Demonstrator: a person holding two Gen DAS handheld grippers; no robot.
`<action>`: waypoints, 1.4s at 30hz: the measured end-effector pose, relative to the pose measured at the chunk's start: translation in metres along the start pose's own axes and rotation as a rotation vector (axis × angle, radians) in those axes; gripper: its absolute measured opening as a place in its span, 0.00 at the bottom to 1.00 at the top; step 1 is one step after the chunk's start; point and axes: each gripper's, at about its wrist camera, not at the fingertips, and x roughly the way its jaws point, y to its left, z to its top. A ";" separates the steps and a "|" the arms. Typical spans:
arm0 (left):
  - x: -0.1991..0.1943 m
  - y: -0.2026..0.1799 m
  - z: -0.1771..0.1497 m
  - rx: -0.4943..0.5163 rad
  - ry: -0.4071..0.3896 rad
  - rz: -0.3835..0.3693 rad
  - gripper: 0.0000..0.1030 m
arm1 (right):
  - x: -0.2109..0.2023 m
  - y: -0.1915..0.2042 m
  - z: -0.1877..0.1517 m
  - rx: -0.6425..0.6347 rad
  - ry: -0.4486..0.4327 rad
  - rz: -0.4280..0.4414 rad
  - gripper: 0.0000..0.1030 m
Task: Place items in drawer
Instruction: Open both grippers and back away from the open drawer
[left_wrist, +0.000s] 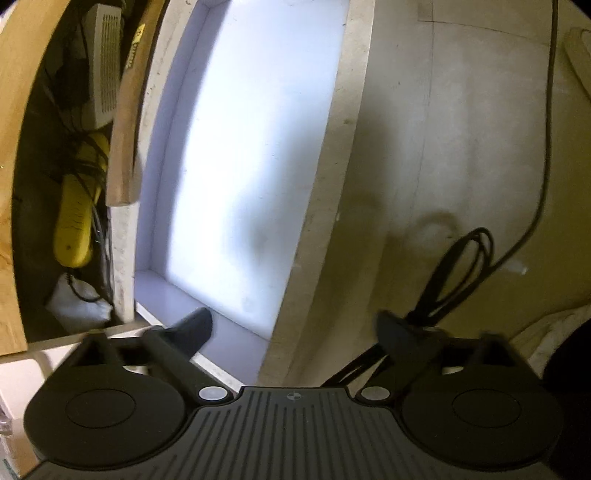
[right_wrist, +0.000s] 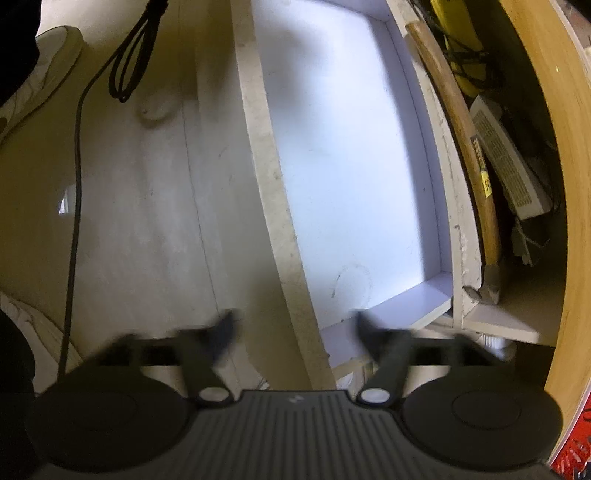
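**Both grippers spread wide over the pulled-out drawer**

I see the wide, shallow white-lined drawer with pale wooden walls (left_wrist: 236, 147) pulled out over the pale floor (left_wrist: 443, 147); its white bottom shows bare. In the dark cabinet space beside it lie a wooden-handled hammer (right_wrist: 465, 144), a yellow plastic tool (left_wrist: 74, 218) and a white vented box (left_wrist: 105, 62). A looped black cable (right_wrist: 129, 62) rests on the floor, well apart from the drawer. My left gripper (left_wrist: 295, 325) has its fingers apart, clamping nothing. My right gripper (right_wrist: 295, 325), blurred, is likewise spread across the drawer's front wall.
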 end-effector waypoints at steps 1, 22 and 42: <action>0.001 0.002 0.001 -0.003 0.001 0.002 0.96 | 0.000 -0.001 0.001 0.010 -0.002 0.006 0.90; -0.021 -0.009 0.004 -0.058 0.026 0.015 0.96 | -0.004 -0.010 0.008 0.121 -0.025 0.085 1.00; -0.035 0.034 0.004 -0.620 0.101 -0.105 0.96 | -0.017 -0.051 0.018 0.653 -0.006 0.178 0.99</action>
